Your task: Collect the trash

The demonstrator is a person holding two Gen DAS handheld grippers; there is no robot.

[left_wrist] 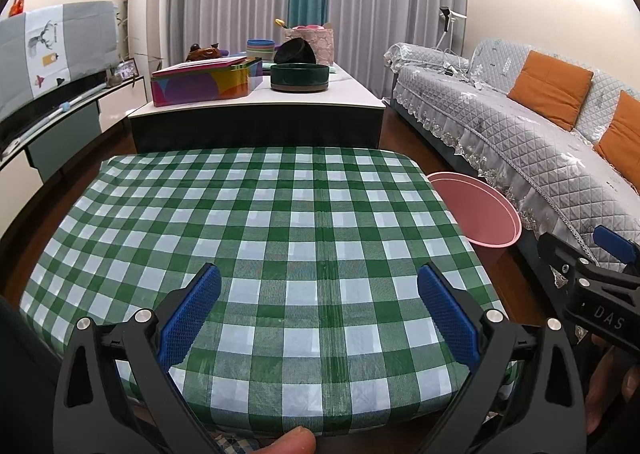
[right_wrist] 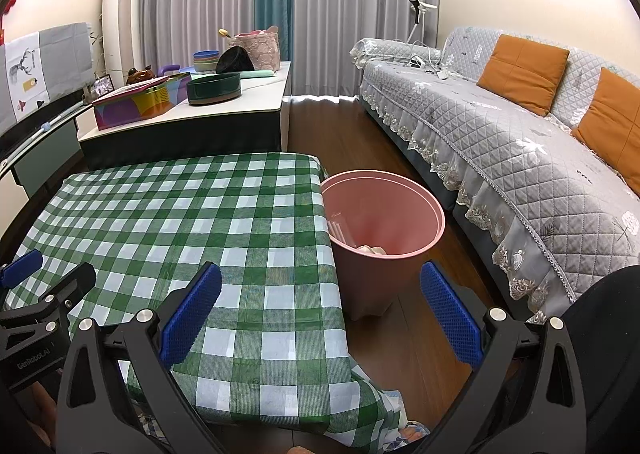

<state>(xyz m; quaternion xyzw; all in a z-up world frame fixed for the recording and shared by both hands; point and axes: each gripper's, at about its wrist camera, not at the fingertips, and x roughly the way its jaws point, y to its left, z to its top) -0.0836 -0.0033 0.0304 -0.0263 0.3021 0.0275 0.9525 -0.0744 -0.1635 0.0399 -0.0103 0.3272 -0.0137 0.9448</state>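
A pink bin (right_wrist: 384,222) stands on the wooden floor just right of the table with the green-checked cloth (right_wrist: 180,222); pale scraps of trash (right_wrist: 372,250) lie in its bottom. In the left wrist view only part of the pink bin's rim (left_wrist: 476,210) shows past the cloth's (left_wrist: 260,234) right edge. My left gripper (left_wrist: 318,314) hovers open over the near half of the cloth, nothing between its blue pads. My right gripper (right_wrist: 320,314) is open too, straddling the table's right edge with the bin ahead of it. No loose trash shows on the cloth.
Behind the table a low white-topped cabinet (left_wrist: 340,94) carries a colourful tin box (left_wrist: 204,82), a dark round container (left_wrist: 300,76) and stacked bowls. A grey quilted sofa (right_wrist: 500,126) with orange cushions lines the right. Wooden floor runs between sofa and table.
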